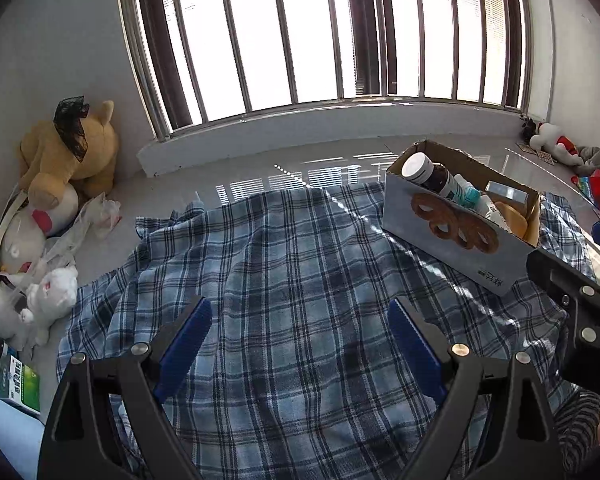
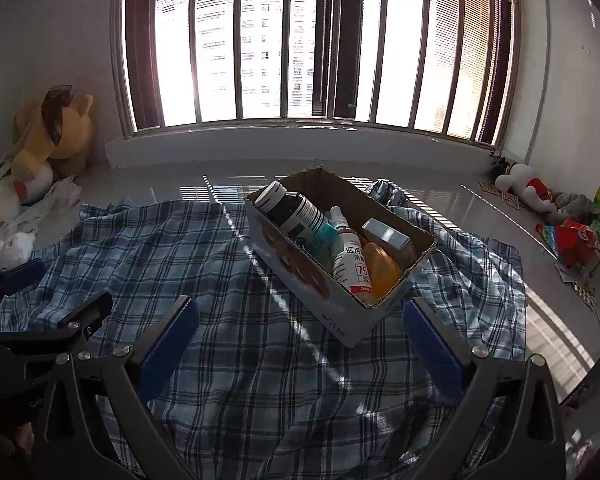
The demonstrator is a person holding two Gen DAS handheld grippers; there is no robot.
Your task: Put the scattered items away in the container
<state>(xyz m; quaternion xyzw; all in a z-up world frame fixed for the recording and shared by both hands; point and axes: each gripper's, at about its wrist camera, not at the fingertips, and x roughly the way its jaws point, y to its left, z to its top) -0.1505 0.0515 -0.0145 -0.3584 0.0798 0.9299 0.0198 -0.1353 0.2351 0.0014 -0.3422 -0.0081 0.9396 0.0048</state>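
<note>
Filled cardboard box (image 2: 340, 300) on plaid cloth (image 2: 240, 360)

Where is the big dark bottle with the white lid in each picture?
Left wrist view: the dark bottle is right of the middle, leaning at the far left end of the cardboard box.
Right wrist view: the dark bottle is near the middle, again at the box's far left end.
Shared landmark: the yellow plush toy in the left corner under the window.
</note>
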